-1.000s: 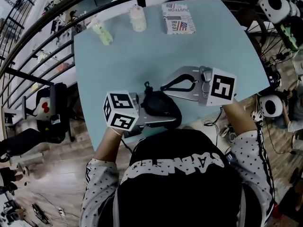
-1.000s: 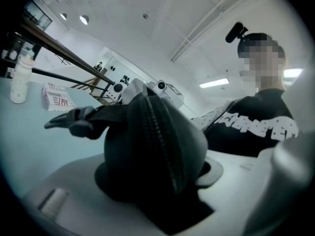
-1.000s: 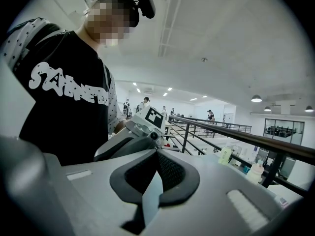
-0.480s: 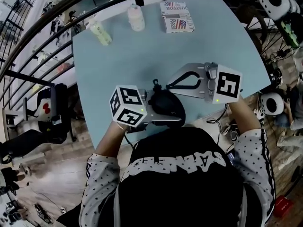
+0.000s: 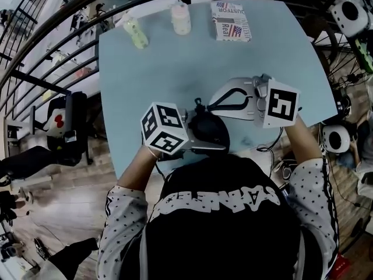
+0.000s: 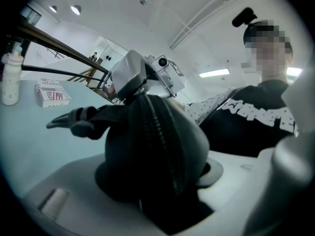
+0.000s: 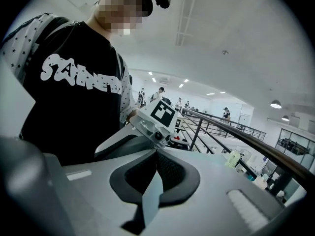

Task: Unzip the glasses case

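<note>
The glasses case is clamped in the left tongs at the bench's near edge and has just been turned, zip uppermost. The right tongs are held shut at its top end. No gap is seen yet, so the unzipping is judged barely begun.

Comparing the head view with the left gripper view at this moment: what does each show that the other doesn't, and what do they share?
Head view only: the whole table, the pale green bottle and the floor.

Left gripper view only: the zipper running over the glasses case, which is clamped in the left gripper, plus the ceiling lights.

Both: the glasses case, the right gripper close beside it, and the printed box.
</note>
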A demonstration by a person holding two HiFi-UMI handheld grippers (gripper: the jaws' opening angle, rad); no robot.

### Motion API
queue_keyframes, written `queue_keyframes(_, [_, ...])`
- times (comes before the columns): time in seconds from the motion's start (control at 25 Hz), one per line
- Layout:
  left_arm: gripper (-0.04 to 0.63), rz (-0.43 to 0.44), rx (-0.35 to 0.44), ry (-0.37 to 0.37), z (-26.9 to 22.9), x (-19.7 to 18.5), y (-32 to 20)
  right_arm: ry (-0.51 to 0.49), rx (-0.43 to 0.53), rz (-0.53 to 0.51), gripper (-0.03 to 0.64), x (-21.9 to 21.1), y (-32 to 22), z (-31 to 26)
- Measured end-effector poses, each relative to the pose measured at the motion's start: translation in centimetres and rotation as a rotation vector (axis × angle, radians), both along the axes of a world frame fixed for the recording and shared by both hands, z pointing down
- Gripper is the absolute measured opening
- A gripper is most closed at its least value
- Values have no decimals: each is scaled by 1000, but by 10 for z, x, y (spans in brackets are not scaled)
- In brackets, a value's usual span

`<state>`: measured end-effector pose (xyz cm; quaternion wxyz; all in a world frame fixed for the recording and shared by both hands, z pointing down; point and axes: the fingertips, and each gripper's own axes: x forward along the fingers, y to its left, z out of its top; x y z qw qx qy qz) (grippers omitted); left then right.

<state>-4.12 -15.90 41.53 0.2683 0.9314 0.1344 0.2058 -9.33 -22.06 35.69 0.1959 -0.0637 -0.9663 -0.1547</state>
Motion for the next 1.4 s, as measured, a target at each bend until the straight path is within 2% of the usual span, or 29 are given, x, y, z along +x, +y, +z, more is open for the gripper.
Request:
queue_keyframes(0.2, [0,-17,-11,-6,5,-3,-1,45,32,-35,8,-7,-1,5])
queue_keyframes(0.56, [0,-54,2,9,7,-12,-3,3,23,-3,20,-15,-4,6])
queue_keyframes(0.72, [0,-104,-1,46,2,-15,-9,-91,-6,53,32,-16,-10,1])
queue_keyframes(0.88, [0,-176,-19,112,-9,-19,-20,-190,-75,157,32,-12,-19,-3])
queue_keyframes(1.08, [0,-268,-4,169,-23,-26,-31,-295,-115,235,6,-5,-20,-11])
queue_keyframes(1.28, [0,-365,-3,220,-33,-40,-45,-402,-121,346,6,4,-30,-22])
queue_keyframes(1.4, [0,-434,25,245,-42,-49,-52,-473,-120,421,6,9,-35,-28])
